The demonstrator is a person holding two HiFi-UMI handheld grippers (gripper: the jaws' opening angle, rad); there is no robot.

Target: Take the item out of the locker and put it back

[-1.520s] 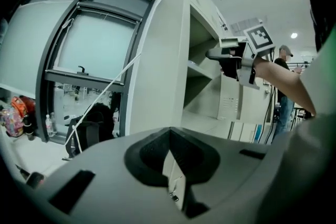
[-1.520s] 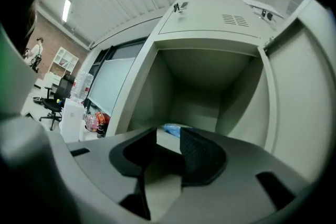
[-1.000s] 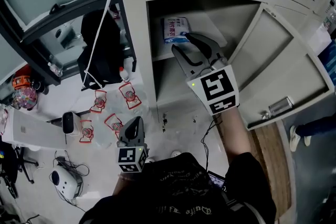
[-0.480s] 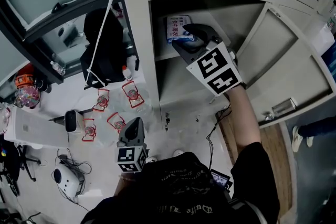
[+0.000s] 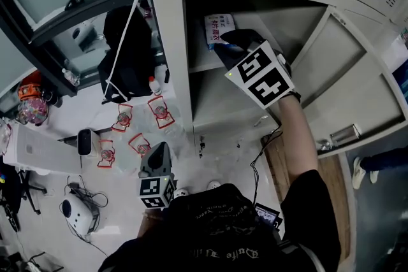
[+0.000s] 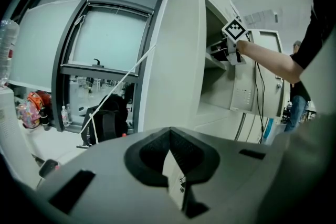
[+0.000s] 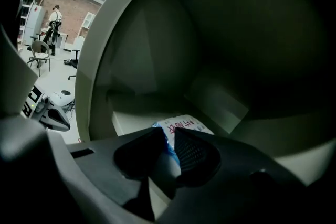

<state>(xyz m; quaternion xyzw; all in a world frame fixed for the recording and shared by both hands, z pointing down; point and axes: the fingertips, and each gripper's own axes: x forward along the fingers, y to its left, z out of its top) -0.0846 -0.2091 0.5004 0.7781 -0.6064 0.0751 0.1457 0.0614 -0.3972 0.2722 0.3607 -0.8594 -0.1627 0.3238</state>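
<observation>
Fingers of your right gripper (image 5: 224, 41), just closing, pinch the blue-and-white packet (image 5: 217, 25) on the locker (image 5: 167, 28) shelf; your left gripper (image 5: 159, 150) hangs with fingers closed.

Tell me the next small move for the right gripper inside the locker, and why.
Probably draw the right gripper straight back out of the locker, lifting slightly. Its jaws have just been closing and now pinch the blue edge of the packet, which lies on the upper shelf. The door stands wide open, so the way out looks free.
</observation>
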